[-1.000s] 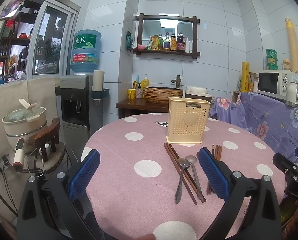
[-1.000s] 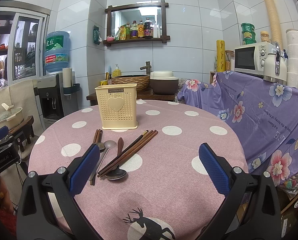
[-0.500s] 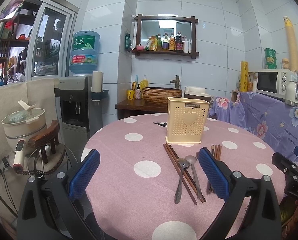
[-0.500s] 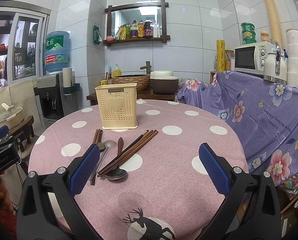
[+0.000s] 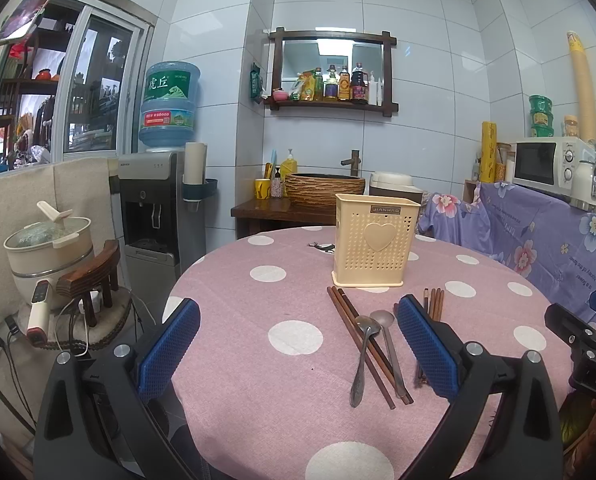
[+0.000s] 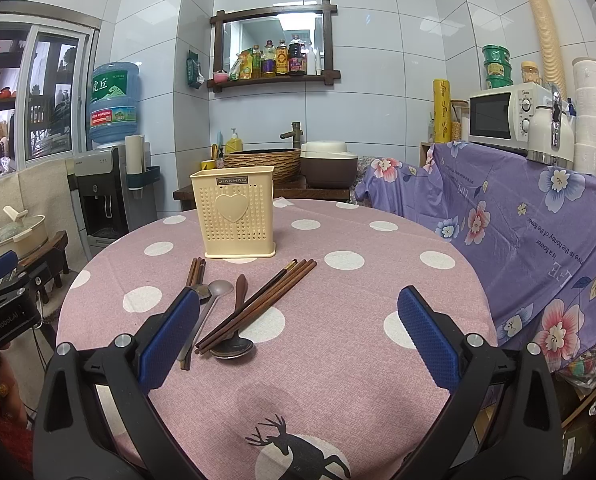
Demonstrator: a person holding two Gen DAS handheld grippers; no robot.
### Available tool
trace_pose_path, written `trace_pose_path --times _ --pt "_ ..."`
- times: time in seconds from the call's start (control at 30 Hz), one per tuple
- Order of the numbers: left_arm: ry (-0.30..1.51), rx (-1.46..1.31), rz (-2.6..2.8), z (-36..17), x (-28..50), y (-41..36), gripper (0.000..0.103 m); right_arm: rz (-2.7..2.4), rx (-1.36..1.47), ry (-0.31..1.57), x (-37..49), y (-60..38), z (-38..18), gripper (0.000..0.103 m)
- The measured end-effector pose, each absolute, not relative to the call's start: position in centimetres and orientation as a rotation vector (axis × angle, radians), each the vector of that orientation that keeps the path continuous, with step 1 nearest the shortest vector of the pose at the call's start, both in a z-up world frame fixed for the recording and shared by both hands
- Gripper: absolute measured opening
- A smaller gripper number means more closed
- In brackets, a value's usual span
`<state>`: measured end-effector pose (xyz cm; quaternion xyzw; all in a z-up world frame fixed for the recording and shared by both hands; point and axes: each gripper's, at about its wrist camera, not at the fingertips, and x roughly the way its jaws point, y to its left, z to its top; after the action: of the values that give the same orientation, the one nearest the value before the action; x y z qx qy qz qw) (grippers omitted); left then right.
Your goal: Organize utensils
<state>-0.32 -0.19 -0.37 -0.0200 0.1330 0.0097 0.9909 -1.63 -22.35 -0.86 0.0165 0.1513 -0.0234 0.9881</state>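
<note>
**Utensils lie loose before a cream holder on a polka-dot desk**

Both grippers hang released above the round desk (image 6: 338,360), blue pads spread wide and nothing between them. The left gripper (image 5: 298,344) faces two metal spoons (image 5: 372,344) crossing a pair of dark chopsticks (image 5: 354,328); more chopstick tips (image 5: 434,304) show past its right pad, which hides their lower ends. From the right gripper (image 6: 298,332), a fan of wooden chopsticks (image 6: 257,308) overlies a dark wooden spoon (image 6: 235,336), and the left pad cuts off the metal spoons' handles. The perforated cream utensil holder (image 6: 235,216) stands upright just behind the pile; its inside cannot be seen. A microwave (image 6: 502,116) sits off right.
</note>
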Motion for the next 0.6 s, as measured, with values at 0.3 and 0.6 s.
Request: trace_pose_path --times 0.3,0.6 --pt "0.263 -0.037 0.02 -0.42 -0.48 0.05 0.098 -0.048 0.032 0.302 -1.57 -22.34 -0.83 0.098" --pt "0.265 -0.039 0.019 -0.28 -0.3 -0.03 0.098 -0.048 0.033 0.304 -1.57 -22.32 -0.77 0.098"
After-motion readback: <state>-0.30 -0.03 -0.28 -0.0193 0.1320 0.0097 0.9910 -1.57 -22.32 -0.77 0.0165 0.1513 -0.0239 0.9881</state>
